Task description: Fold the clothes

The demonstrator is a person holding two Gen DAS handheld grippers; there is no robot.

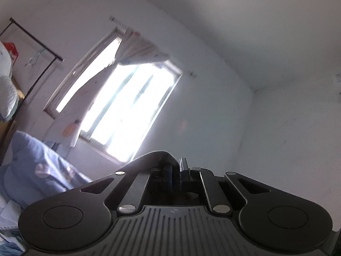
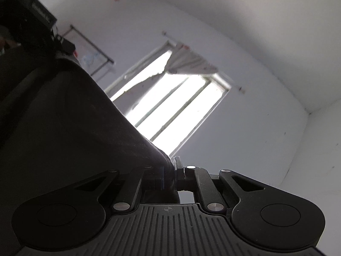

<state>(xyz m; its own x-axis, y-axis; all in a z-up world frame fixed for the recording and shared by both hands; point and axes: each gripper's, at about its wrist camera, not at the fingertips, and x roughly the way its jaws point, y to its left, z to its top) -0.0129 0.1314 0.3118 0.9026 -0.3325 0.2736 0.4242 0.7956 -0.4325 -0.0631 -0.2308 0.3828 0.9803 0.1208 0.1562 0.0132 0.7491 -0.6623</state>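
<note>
- Nearest the lens, the left gripper (image 1: pixel 176 166) has its jaws pinched narrow on a fold of dark garment (image 1: pixel 157 156), raised toward the window (image 1: pixel 127 108).
- The right gripper (image 2: pixel 173 167) clamps the same dark garment (image 2: pixel 74 117), whose cloth stretches taut up to the left, its straight edge crossing the window (image 2: pixel 177 111).
- Bare white walls (image 1: pixel 266 138) leave open room to the right; blue bedding (image 1: pixel 36 166) and a clothes rack (image 1: pixel 38 40) crowd the left.
</note>
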